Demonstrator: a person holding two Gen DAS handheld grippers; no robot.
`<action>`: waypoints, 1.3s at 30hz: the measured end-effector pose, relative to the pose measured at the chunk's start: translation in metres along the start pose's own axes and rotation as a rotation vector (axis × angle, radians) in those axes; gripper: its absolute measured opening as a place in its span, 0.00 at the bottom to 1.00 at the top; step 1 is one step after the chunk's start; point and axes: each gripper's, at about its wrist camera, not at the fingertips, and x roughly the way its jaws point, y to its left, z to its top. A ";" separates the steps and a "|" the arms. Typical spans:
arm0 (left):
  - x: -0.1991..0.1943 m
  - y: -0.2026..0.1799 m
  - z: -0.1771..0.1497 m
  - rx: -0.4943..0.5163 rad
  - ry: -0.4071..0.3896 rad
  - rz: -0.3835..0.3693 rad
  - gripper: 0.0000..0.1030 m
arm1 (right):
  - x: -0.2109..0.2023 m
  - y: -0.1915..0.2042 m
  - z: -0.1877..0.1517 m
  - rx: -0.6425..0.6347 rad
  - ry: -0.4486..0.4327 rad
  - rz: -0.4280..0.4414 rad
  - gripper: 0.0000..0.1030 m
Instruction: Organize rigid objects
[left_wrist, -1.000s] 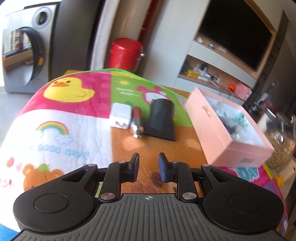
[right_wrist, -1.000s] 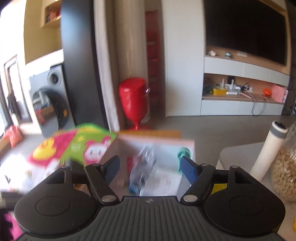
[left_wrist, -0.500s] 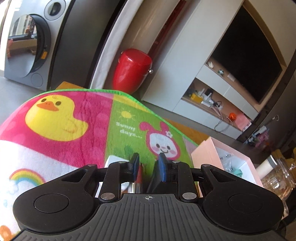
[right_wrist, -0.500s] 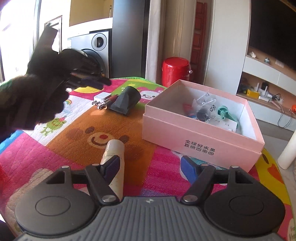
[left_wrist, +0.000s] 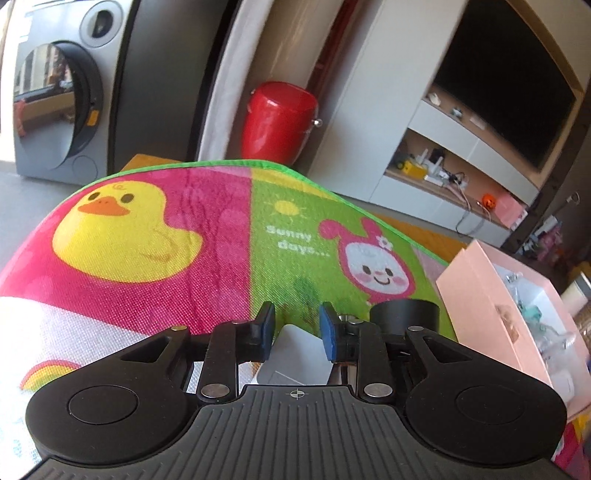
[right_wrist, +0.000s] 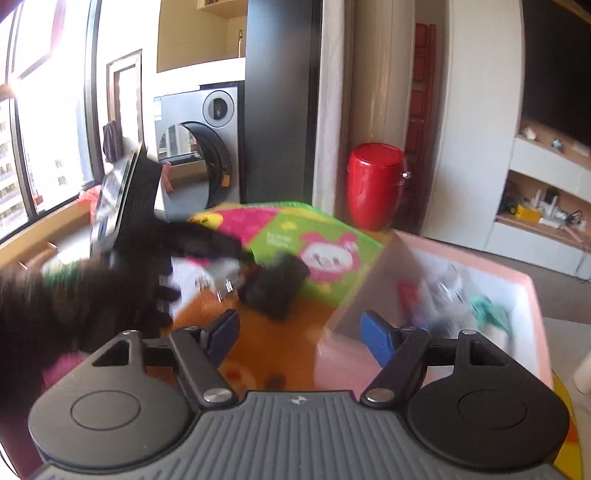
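Your left gripper (left_wrist: 296, 329) hangs low over a cartoon play mat (left_wrist: 207, 221) with its jaws narrowly parted and nothing gripped; a white charger block (left_wrist: 295, 354) lies on the mat right under the gap between them. Just right of that block a black cone-shaped object (left_wrist: 405, 314) rests on the mat, and farther right stands an open pink box (left_wrist: 476, 295) with small items inside.

Your right gripper (right_wrist: 297, 336) is spread wide and empty, above the orange patch of the mat near the box's near-left corner (right_wrist: 354, 295). This view is motion-blurred: the black object (right_wrist: 275, 290) and metal plug prongs (right_wrist: 226, 288) can be made out beyond it, with your gloved left hand (right_wrist: 122, 280) and its gripper reaching in from the left.

The mat shows a yellow duck (left_wrist: 122, 225) on pink and a bunny on green. Beyond its far edge stand a red stool (left_wrist: 279, 122), a front-loading washing machine (left_wrist: 55, 96) at far left, and white shelving under a dark television (left_wrist: 506, 85) at far right.
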 end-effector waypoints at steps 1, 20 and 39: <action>-0.003 -0.002 -0.003 0.026 0.006 -0.014 0.29 | 0.013 -0.002 0.015 0.015 0.023 0.022 0.73; -0.094 0.051 -0.073 -0.211 0.028 -0.175 0.26 | 0.161 0.039 0.035 -0.098 0.371 0.006 0.25; -0.092 -0.016 -0.094 -0.175 0.119 -0.267 0.26 | -0.029 0.053 -0.062 -0.346 0.167 0.029 0.68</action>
